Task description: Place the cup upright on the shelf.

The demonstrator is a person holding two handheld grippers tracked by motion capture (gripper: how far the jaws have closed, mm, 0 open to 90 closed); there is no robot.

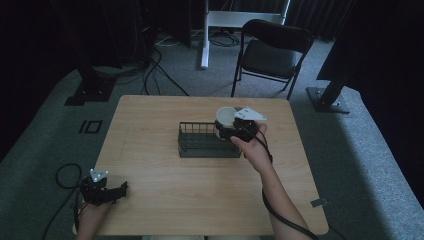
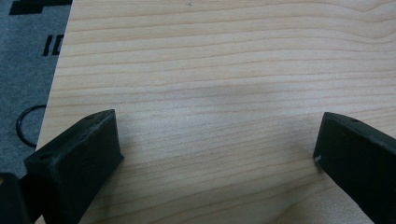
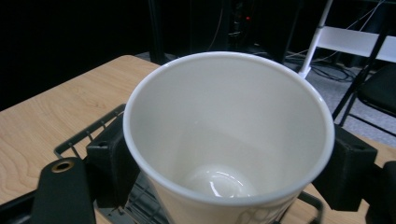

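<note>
Over the far right corner of the wire basket (image 1: pixel 210 140), the right gripper (image 1: pixel 235 131) holds a white paper cup (image 1: pixel 225 117) upright, mouth open to the ceiling. Its two black jaws pinch the cup from opposite sides, just under the rim, as the right gripper view shows; the cup (image 3: pixel 229 135) is smooth, round and tapering, empty, with a glossy bottom. Below it runs the basket's dark wire grid (image 3: pixel 140 205), so the cup's long axis points straight down into the basket. Any lowering, I judge, would go along that axis, and the right hand (image 1: pixel 257 150) is plainly the one placed for it.

By the near left corner of the table (image 1: pixel 165 200), the left gripper (image 1: pixel 117 191) rests well apart from the basket. Its jaws stand wide, with nothing between them but pale, fine-grained wood (image 2: pixel 215 93). A black folding chair (image 1: pixel 272 47) stands beyond the table on grey carpet.
</note>
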